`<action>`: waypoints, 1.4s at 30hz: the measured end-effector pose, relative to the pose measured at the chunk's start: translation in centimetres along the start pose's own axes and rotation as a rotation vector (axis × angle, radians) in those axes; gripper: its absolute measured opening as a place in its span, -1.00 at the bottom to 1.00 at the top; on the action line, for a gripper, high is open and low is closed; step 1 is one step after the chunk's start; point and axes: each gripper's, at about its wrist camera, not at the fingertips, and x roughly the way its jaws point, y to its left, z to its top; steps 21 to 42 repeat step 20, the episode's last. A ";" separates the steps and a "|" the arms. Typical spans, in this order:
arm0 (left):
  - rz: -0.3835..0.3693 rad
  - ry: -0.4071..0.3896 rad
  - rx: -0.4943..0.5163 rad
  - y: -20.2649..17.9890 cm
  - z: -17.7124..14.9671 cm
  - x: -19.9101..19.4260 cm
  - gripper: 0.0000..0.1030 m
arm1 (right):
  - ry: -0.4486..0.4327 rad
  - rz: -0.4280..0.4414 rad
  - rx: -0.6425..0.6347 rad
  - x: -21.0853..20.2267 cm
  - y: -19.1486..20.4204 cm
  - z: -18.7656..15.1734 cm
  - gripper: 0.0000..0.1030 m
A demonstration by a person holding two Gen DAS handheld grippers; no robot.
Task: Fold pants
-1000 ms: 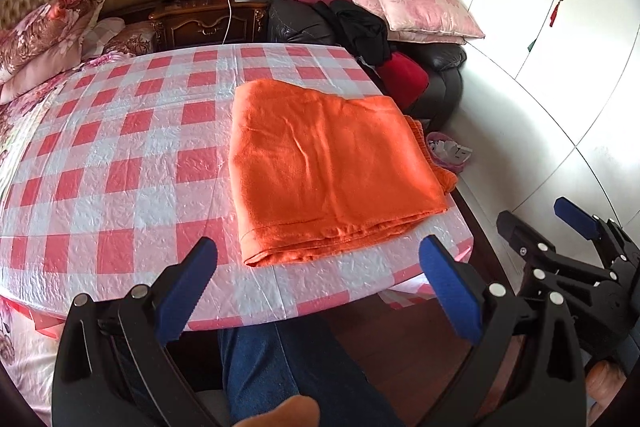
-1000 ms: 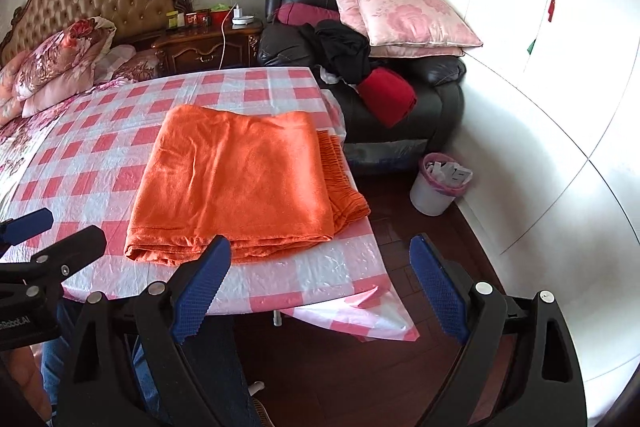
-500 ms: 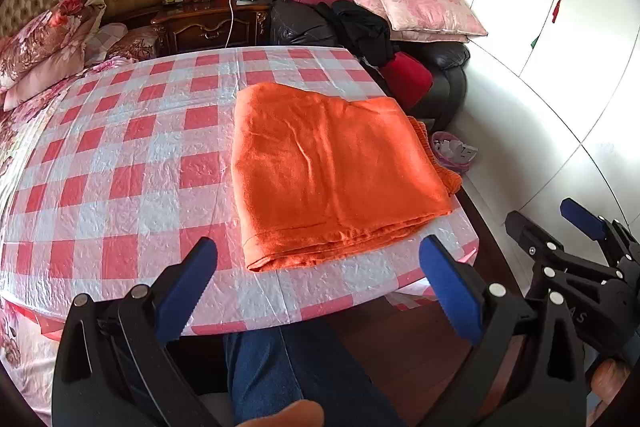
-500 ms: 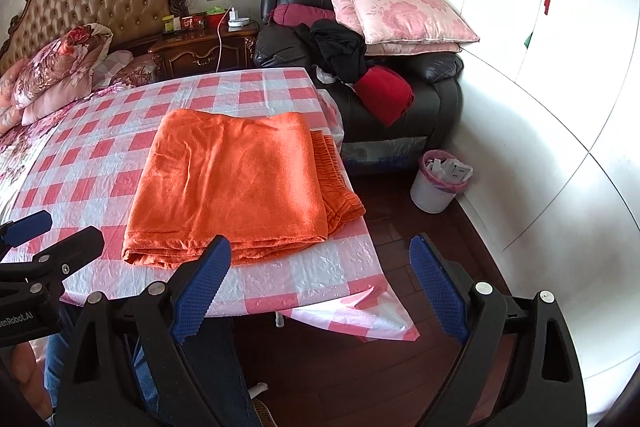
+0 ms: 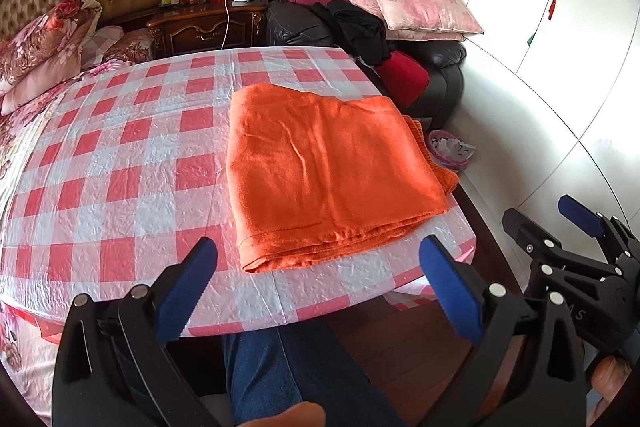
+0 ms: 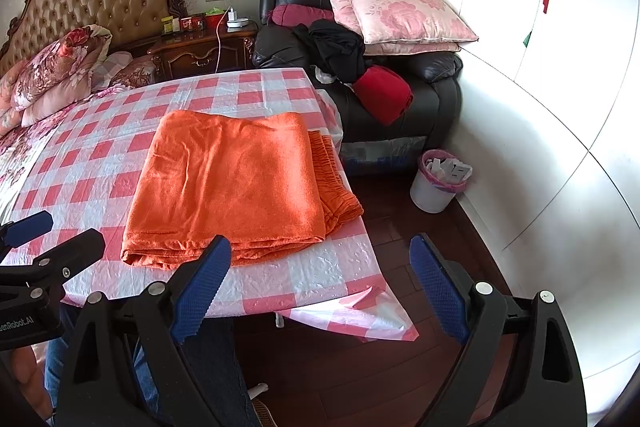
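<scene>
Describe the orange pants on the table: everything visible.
The orange pants are folded into a flat, roughly rectangular stack of several layers, in a soft, slightly fuzzy fabric with a few shallow creases on top. A ribbed, gathered band, likely the waistband, sticks out from under the top layer on the right side. They lie flat on the red-and-white checked tablecloth near the table's right edge. Only the tablecloth touches them; both grippers hang open, short of the near edge.

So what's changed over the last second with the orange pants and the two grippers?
Hardly anything. Both views drift slightly, so the hands shift a little. The left gripper and right gripper stay open and empty, held short of the table. The folded orange pants lie where they were, waistband layer still poking out on the right.
</scene>
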 end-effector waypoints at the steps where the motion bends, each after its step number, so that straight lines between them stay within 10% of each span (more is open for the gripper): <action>1: -0.002 0.000 0.001 0.0 0.0 0.0 0.96 | 0.000 0.000 0.001 0.0 0.0 0.0 0.70; 20: -0.143 -0.067 -0.039 2.2 0.6 -1.0 0.96 | 0.005 -0.008 0.003 0.3 -0.1 -0.3 0.70; 42: -0.143 -0.067 -0.039 2.2 0.6 -1.0 0.96 | 0.005 -0.008 0.003 0.3 -0.1 -0.3 0.70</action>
